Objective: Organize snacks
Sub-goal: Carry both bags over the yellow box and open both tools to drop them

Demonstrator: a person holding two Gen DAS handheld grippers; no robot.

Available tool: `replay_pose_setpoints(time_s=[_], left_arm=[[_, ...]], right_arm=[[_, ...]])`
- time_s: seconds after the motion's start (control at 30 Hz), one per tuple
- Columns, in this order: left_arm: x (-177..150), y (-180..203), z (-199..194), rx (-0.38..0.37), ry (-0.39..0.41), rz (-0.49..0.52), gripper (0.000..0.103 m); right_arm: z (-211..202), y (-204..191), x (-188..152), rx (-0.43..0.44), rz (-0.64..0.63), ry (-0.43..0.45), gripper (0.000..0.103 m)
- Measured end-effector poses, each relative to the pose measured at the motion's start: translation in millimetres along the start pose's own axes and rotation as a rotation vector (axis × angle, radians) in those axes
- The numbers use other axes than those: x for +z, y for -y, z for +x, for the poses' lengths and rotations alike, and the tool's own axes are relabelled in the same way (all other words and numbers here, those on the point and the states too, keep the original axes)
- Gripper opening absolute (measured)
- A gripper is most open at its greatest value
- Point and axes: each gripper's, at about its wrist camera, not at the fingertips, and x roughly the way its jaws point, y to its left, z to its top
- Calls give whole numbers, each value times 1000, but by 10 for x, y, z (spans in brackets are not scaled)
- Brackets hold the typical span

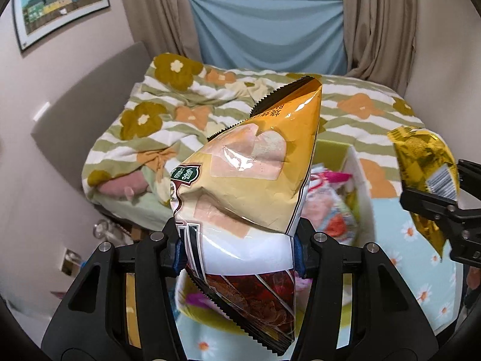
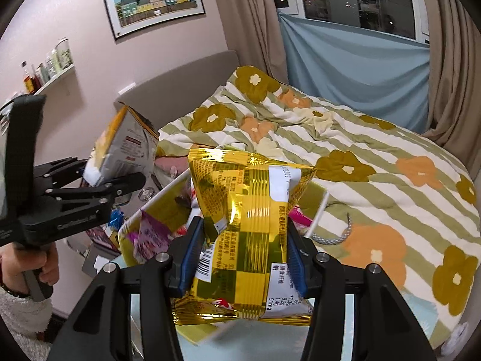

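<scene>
My left gripper is shut on a tan and white snack bag with a dark red lower end, held up in the air. It also shows in the right wrist view at the left, in the left gripper. My right gripper is shut on a gold checkered snack bag. That bag shows at the right of the left wrist view, in the right gripper. Below both bags stands an open white box with several colourful snack packs inside.
A bed with a striped flower-print duvet fills the space behind. A light blue flowered cloth lies under the box. A shelf with bottles is on the left wall. A framed picture hangs above the grey headboard.
</scene>
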Motion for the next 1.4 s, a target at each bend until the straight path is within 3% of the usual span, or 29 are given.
replay_pose_setpoints(time_s=[0.23,0.27,0.3,0.33,0.37,0.73,1.1,1.13,1.2,1.23,1.27,1.4], left_arm=[[7,-198,553,-91,-61,49,52],[-3,-192,591,-97,-65,52,55],[-12,-199,628,-107,-66,56,61],[-32,-201,648,-121,-63,62,86],[-55,-196,640,-119,-56,64,103],[-221,-290,567,-198,-30,91,103],[-203,-499,562,-229,-23,40,103],[-203,-507,575,-226,-24,42,103],[-211,-506,593,-225,-28,46,103],[-218,-506,604,-225,-30,47,103],[-228,-508,610,-226,-32,48,103],[-253,-506,619,-234,-32,56,103]], right_arm=[[279,-88,33,-75,115,-12,47],[297,-94,18,-83,132,-14,47],[314,-104,-5,-93,150,-17,47],[323,-107,-14,-99,160,-18,47],[334,-112,-32,-108,173,-22,47],[477,-96,-72,-170,246,-39,47],[792,361,285,-243,308,-59,49],[862,414,289,-247,319,-67,52],[999,492,259,-265,338,-92,72],[1018,513,236,-264,345,-86,87],[1026,518,221,-255,353,-76,92],[974,485,133,-246,372,-49,95]])
